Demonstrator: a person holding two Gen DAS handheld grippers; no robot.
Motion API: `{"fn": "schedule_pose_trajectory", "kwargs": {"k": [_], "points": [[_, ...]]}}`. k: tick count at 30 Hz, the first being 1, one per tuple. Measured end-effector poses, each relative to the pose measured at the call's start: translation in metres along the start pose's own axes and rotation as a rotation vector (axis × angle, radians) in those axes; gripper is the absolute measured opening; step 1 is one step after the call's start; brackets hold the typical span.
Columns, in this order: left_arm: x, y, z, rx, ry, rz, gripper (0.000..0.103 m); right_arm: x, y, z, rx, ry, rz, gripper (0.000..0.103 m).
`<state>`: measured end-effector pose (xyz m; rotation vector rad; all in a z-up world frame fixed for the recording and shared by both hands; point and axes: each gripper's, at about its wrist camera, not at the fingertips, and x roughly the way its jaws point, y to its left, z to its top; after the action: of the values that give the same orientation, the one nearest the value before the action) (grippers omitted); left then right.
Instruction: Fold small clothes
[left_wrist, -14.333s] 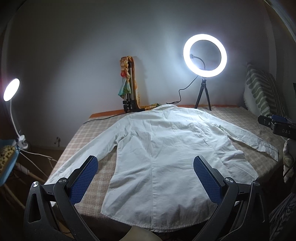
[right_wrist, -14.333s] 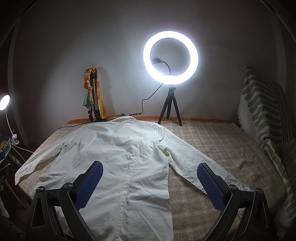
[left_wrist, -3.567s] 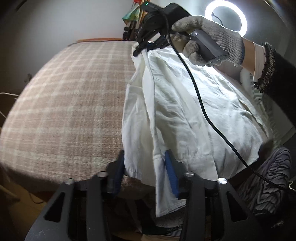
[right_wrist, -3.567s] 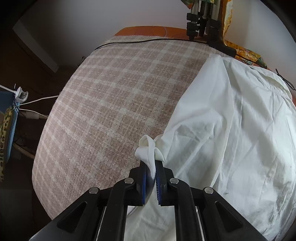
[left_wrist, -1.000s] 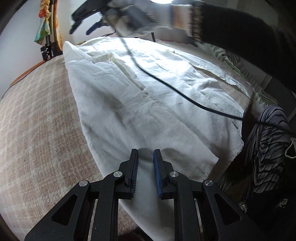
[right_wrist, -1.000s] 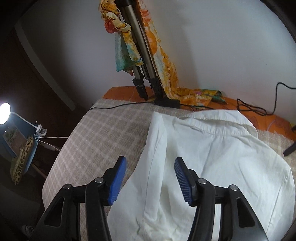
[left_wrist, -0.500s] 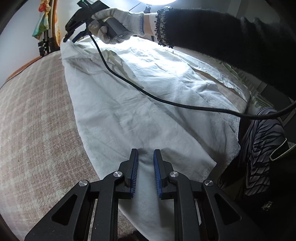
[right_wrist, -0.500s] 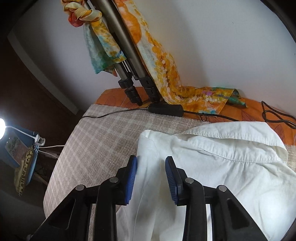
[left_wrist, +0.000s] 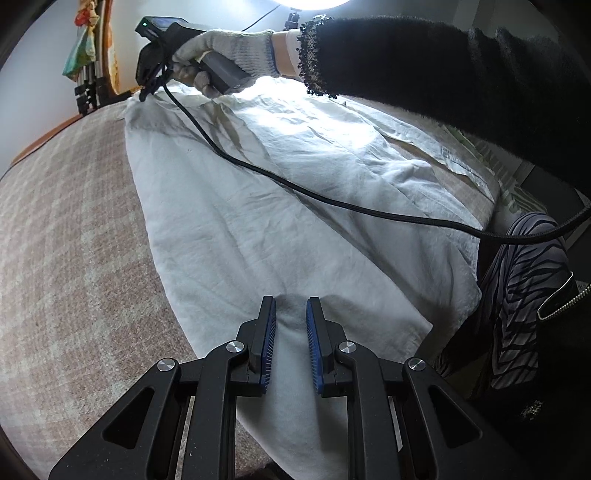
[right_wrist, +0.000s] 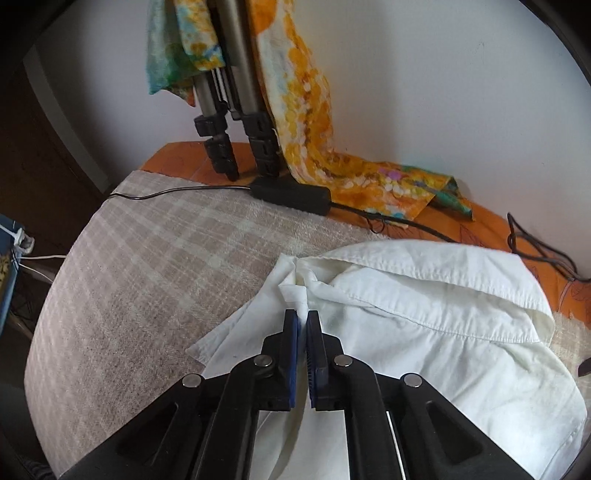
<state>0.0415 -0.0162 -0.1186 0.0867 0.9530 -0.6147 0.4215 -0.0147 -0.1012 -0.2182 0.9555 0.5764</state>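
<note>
While our right tool (right_wrist: 302, 321) pinches the white shirt (right_wrist: 424, 332) shoulder at frame centre, our left tool (left_wrist: 291, 314) stays narrow, clamping the hem; that small pinch could slip.

Bed cover: you have a beige-and-cream checked woven blanket (right_wrist: 140, 266) spread under everything.
Tripod: your grey metal tripod with black leg clamps (right_wrist: 236, 122) stands at the far edge against the white wall.
Scarf: you'll see an orange-and-yellow patterned scarf (right_wrist: 314, 122) draped over the tripod, trailing onto the orange surface.
Cable: a thin black cable (right_wrist: 166, 192) runs across the blanket's far edge.
</note>
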Motion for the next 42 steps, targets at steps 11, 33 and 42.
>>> {"fn": "schedule_pose_trajectory", "kwargs": {"k": [11, 33, 42], "points": [[0.001, -0.003, 0.001, -0.003, 0.001, 0.018, 0.015, -0.077, -0.005, -0.011, 0.065, -0.118, 0.085, 0.018], [-0.006, -0.012, -0.001, 0.004, 0.017, 0.021, 0.027, -0.004, 0.001, -0.011, 0.111, -0.036, 0.048, 0.018], [-0.027, -0.012, 0.004, -0.023, -0.046, 0.081, 0.030, -0.083, -0.015, -0.030, 0.175, -0.146, 0.054, 0.039]]}}
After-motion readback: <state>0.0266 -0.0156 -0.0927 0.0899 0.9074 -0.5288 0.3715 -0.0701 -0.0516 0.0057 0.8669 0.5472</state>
